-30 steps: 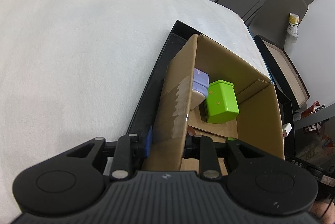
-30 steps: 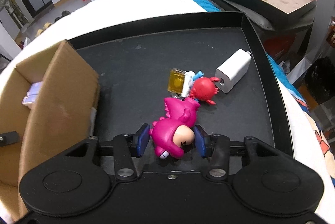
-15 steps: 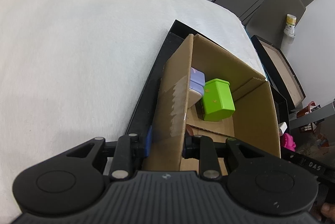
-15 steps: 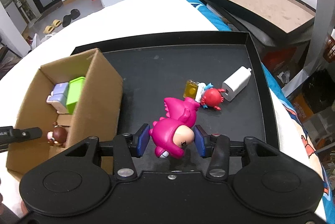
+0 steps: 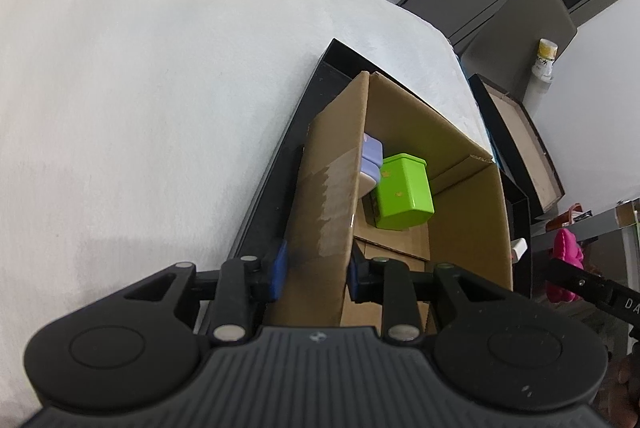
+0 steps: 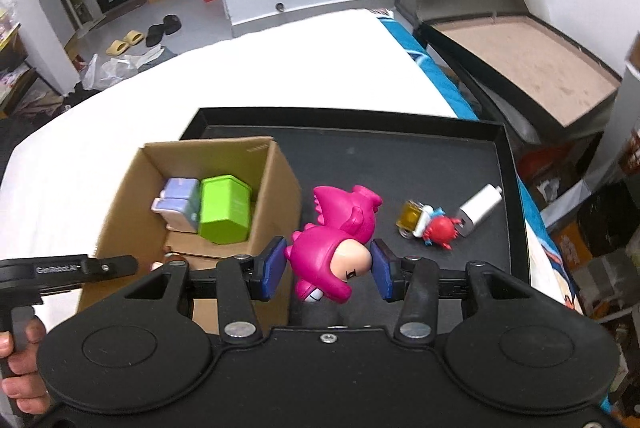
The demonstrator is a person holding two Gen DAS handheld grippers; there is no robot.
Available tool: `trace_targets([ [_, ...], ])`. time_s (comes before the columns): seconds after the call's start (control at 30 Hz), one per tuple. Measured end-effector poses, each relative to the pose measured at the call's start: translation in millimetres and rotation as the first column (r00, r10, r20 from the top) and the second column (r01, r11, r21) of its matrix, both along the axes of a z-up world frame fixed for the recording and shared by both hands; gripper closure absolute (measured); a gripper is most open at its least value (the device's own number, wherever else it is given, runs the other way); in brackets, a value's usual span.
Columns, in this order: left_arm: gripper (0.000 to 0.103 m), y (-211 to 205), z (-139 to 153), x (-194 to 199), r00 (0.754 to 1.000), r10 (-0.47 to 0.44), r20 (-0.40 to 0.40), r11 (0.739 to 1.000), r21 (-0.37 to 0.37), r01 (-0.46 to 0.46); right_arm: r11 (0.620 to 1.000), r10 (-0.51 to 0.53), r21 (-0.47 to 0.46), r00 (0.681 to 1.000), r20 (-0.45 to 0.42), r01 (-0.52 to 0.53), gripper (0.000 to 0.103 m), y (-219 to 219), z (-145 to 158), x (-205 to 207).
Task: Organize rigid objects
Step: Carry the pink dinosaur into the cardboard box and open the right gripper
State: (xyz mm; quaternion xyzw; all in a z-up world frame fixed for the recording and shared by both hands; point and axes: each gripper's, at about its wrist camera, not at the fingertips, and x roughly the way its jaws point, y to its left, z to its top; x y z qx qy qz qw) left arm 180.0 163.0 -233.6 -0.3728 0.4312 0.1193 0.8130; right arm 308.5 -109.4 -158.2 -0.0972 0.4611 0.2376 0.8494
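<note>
Pink toy figure clamped between the right gripper pads, lifted above the black tray beside the cardboard box. Left gripper, jaws opening, straddles the box's near wall. Only the right view shows the crab toy, yellow cube and white charger on the tray; both show the green tin.

Tray: you have it on the table.
Box: stands in the tray's left part.
In the box: two containers side by side.
Right of the box: figure, then the small toy and charger.
</note>
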Motion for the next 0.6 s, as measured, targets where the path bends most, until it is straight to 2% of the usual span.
trace_targets([
  [0.27,0.076,-0.5,5.7,-6.4,0.999,-0.010,0.037,1.000,0.006,0.009,0.999,0.036,-0.022,0.999,0.009,-0.036,0.058,22.8,11.0,-10.7],
  [0.6,0.078,-0.3,3.7,-7.9,0.999,-0.021,0.045,1.000,0.007,0.021,0.994,0.093,-0.057,0.996,0.008,-0.093,0.058,53.8,11.4,-21.9],
])
